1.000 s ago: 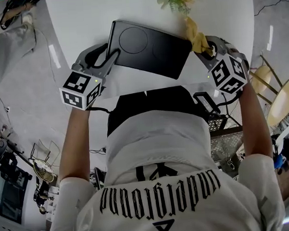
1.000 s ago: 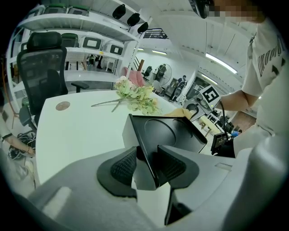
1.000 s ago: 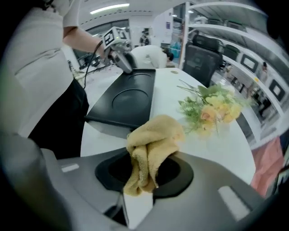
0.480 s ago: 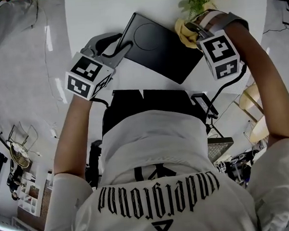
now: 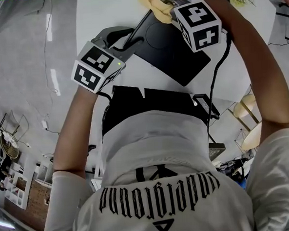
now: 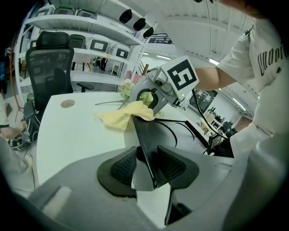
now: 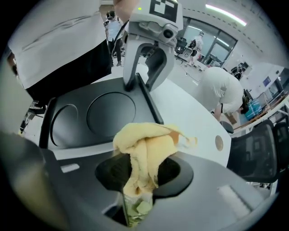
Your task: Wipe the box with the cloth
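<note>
While left gripper (image 6: 145, 168) clamps flat box (image 5: 180, 59), right gripper (image 7: 142, 173) pinches crumpled cloth (image 7: 145, 143).

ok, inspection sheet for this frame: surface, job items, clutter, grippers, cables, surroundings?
Surface: white table.
Job's things: black box with two circles on top; yellow cloth at its far edge.
Clutter: plant and small round disc on the table.
Grippers: left gripper clamped on the box's edge; right gripper clamped on the cloth.
Cables: black cable hanging from the right gripper.
Surroundings: office chair, shelves, a person bending over beyond the table.
</note>
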